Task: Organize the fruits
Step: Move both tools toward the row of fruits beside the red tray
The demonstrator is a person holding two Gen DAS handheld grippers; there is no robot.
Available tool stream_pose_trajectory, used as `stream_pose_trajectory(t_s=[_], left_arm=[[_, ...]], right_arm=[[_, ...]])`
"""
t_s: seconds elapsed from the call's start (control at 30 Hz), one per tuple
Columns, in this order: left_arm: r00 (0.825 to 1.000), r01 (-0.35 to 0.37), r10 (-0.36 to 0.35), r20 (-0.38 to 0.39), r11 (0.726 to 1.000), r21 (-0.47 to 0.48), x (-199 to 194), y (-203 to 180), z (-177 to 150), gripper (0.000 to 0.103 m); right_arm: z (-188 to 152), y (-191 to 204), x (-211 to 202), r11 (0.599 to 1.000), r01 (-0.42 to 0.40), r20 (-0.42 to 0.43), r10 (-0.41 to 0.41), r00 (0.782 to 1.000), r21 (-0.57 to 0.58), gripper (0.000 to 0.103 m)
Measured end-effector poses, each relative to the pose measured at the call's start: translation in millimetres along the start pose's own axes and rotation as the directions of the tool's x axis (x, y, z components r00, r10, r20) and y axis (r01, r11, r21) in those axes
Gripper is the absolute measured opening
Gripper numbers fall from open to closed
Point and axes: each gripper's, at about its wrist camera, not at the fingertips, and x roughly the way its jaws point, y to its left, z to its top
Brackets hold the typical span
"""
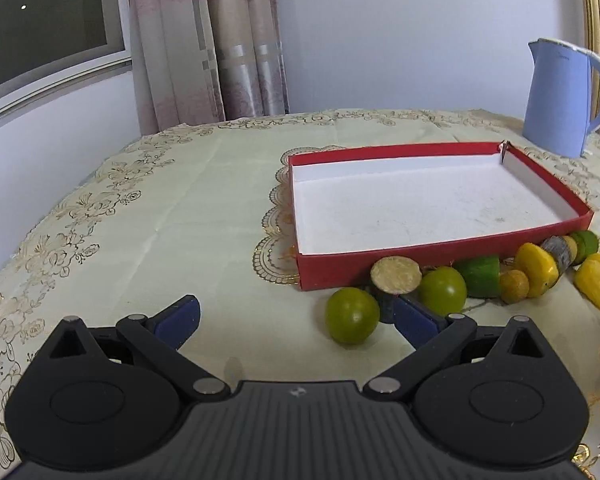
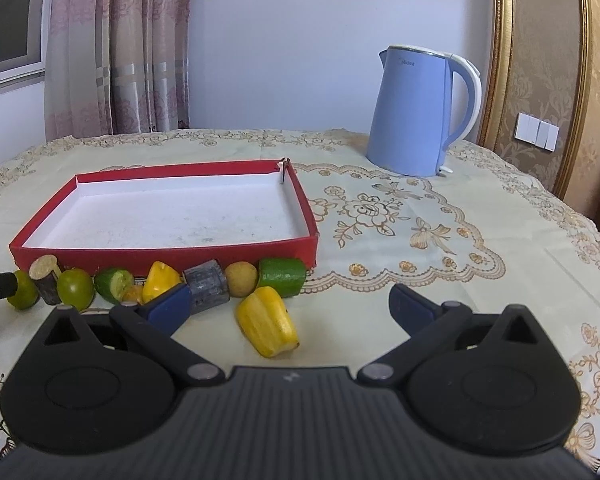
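Both hand-held grippers (image 1: 296, 318) (image 2: 290, 306) low, spread wide.

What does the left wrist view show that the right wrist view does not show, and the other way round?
Only the left wrist view shows the left gripper, open, with bare tablecloth between its fingers. Only the right wrist view shows the right gripper, open, the white wall switches, and the yellow fruit piece between its fingers. Both show the empty red box, the blue kettle, the curtain and the row of fruits before the box.
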Motion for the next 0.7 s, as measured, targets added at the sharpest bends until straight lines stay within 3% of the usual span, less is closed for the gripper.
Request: stream_pose_trajectory(t_s=[0.7], left_arm=[[0.999,0.013,-0.013,-0.042,1.0,0.001,18.1,-9.5,1.4,0.103]], right_arm=[[1.8,2.8,4.3,1.0,0.003,-0.005,-0.003,1.0,-0.006,0.103]])
